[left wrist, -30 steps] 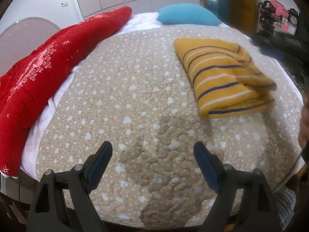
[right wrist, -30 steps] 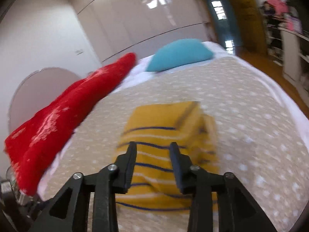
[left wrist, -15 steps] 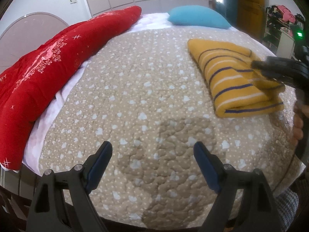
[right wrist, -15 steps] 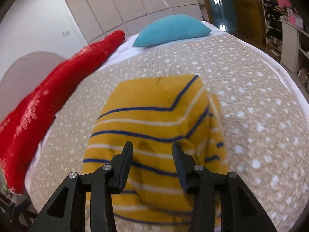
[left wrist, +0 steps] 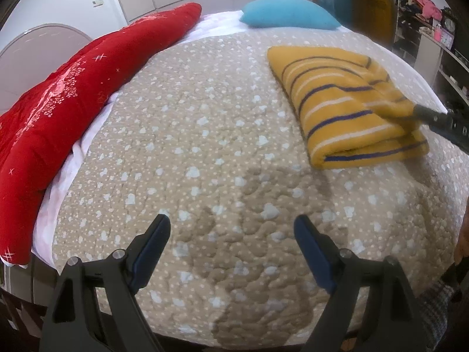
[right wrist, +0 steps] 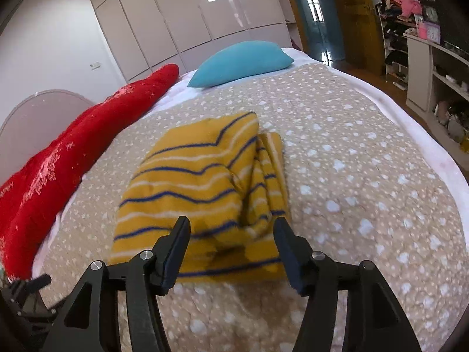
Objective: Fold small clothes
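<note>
spreading out ahead of both hand-held grippers is a bed under a beige quilt dotted with white patches, the largest thing in either view. a long red blanket lies bunched along the bed's edge, well off to the left of the left hand-held gripper and left of the right hand-held gripper too. a teal pillow sits at the far end of the bed, well beyond both tools. open shelves with clutter stand far to the right of the right one.

the folded yellow striped garment, with blue and white stripes, lies flat on the quilt directly in front of the right hand-held gripper, its near edge lying just under and between the two fingers. from the left wrist view the same garment is ahead and to the right, well apart from the left tool.

the right hand-held gripper's jaws are opening; the cloth sits between them but the pads do not press on it. in the left view its finger rests at the garment's right side. the left hand-held gripper hangs over bare quilt with its jaws wide apart and nothing between them.
</note>
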A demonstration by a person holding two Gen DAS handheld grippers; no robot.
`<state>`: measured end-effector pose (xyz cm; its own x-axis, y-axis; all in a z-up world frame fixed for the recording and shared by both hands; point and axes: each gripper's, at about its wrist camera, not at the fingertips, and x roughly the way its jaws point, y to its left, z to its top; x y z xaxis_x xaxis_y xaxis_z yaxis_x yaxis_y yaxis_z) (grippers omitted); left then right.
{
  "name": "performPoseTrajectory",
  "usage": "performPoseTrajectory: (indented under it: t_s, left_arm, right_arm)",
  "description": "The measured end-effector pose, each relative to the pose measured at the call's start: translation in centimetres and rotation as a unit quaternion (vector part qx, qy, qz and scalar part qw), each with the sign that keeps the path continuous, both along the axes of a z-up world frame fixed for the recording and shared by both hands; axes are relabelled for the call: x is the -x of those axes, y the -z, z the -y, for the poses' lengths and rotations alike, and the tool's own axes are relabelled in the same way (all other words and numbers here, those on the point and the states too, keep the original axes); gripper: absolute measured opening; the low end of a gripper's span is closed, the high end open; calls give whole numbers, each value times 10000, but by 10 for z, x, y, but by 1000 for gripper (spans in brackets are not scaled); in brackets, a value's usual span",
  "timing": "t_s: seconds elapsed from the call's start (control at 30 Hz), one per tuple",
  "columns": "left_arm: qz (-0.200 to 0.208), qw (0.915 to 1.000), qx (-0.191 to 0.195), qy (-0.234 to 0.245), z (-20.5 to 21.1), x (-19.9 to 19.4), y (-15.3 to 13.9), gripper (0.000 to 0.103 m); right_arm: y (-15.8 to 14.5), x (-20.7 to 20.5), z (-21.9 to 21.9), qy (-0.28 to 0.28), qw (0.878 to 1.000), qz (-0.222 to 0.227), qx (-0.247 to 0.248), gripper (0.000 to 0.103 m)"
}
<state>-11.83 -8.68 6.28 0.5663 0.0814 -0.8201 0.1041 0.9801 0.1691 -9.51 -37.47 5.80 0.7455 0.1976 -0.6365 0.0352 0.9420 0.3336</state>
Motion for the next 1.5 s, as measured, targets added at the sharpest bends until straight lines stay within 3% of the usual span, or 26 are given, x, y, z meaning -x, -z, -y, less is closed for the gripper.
performPoseTrajectory:
  t_s: [0.37,0.47,0.6,0.77,0.9,1.03,1.1,1.17,1.2,1.27,1.33,1.43,1.5]
  left_arm:
    - [-72,9997,-64,207,17,-1,0,85]
    - [-228,9987,325,331,16,-20,-4,85]
    - [-447,9915,1093,540,15,-63,-6,90]
    - [-726,9712,2176,643,19,-128,6,90]
    - [-1237,9399,3098,735,25,-171,29,91]
    - [-1686,9181,3472,899,44,-191,55,97]
    - [-1591,9223,3380,994,54,-190,54,93]
    - [-1550,9231,3336,1119,59,-186,48,69]
    - [-1498,9266,3263,1118,59,-186,42,58]
    - [-1414,9245,3355,1129,52,-187,28,42]
    - [-1238,9237,3446,1128,43,-188,8,41]
    - [-949,9350,3244,1074,33,-189,-12,44]
    - [-905,9480,2938,829,30,-189,-5,61]
  right_arm:
    - [12,12,14,73,9999,-75,-132,66]
    - [3,11,21,41,9996,42,-270,69]
    - [-11,-10,36,-44,9989,148,-451,81]
    - [-8,-67,58,-271,9951,-140,-941,84]
    - [10,-109,68,-324,9896,-474,-1319,84]
    - [35,-148,63,-444,9866,-879,-1300,84]
    - [51,-164,57,-505,9828,-1065,-1422,85]
    - [56,-171,55,-589,9766,-1000,-1808,68]
    - [57,-174,53,-663,9692,-1029,-2139,47]
    - [52,-176,47,-669,9608,-944,-2518,42]
    - [38,-176,42,-796,9564,-704,-2721,39]
    - [21,-177,39,-964,9474,-296,-3036,39]
    - [21,-181,35,-880,9546,-317,-2829,42]
